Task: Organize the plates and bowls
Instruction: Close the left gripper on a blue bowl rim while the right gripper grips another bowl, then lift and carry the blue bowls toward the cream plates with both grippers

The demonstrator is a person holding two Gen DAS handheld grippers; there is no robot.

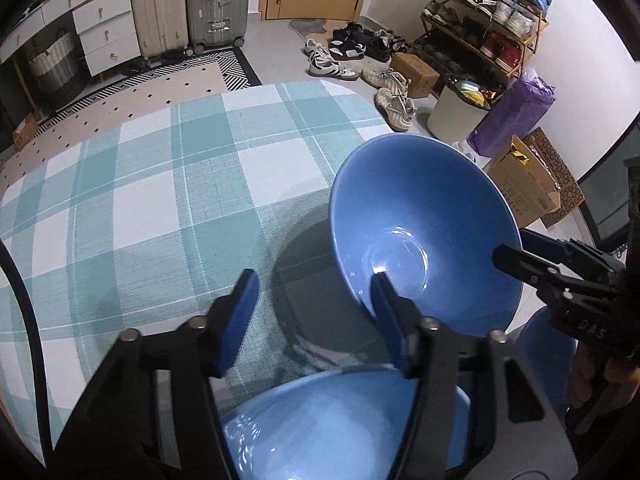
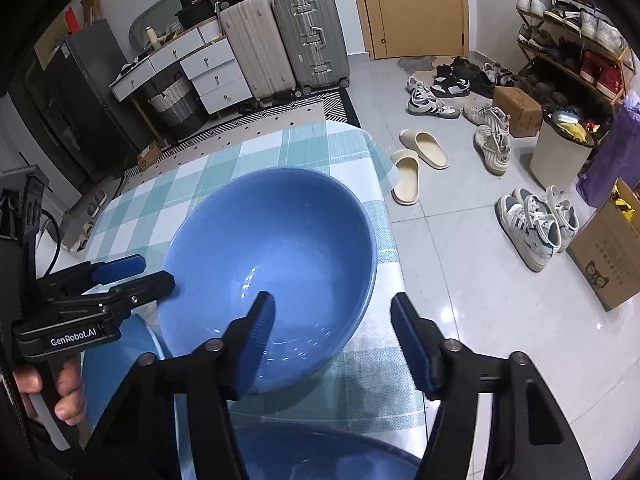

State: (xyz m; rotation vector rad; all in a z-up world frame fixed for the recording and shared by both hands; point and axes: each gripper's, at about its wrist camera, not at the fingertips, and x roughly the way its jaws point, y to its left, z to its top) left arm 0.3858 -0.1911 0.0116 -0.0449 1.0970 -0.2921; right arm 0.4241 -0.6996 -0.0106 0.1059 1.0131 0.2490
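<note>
A large blue bowl (image 1: 420, 216) (image 2: 280, 240) stands near the right edge of the checked tablecloth (image 1: 160, 184). My left gripper (image 1: 314, 316) (image 2: 136, 274) is open astride the bowl's near-left rim, one pad inside and the other well outside. My right gripper (image 2: 334, 332) (image 1: 520, 250) is open astride the near-right rim, its left pad inside and its right pad clear of the outer wall. A second blue dish (image 1: 320, 420) (image 2: 120, 360) lies below the left gripper. A third blue dish (image 2: 320, 456) (image 1: 548, 352) lies under the right gripper.
The table's edge (image 2: 384, 208) runs just right of the bowl. On the floor beyond lie slippers (image 2: 416, 160), several shoes (image 2: 536, 224), cardboard boxes (image 2: 608, 256) and a white bin (image 2: 560, 152). Suitcases (image 2: 304, 36) and a drawer unit (image 2: 212, 76) stand at the back.
</note>
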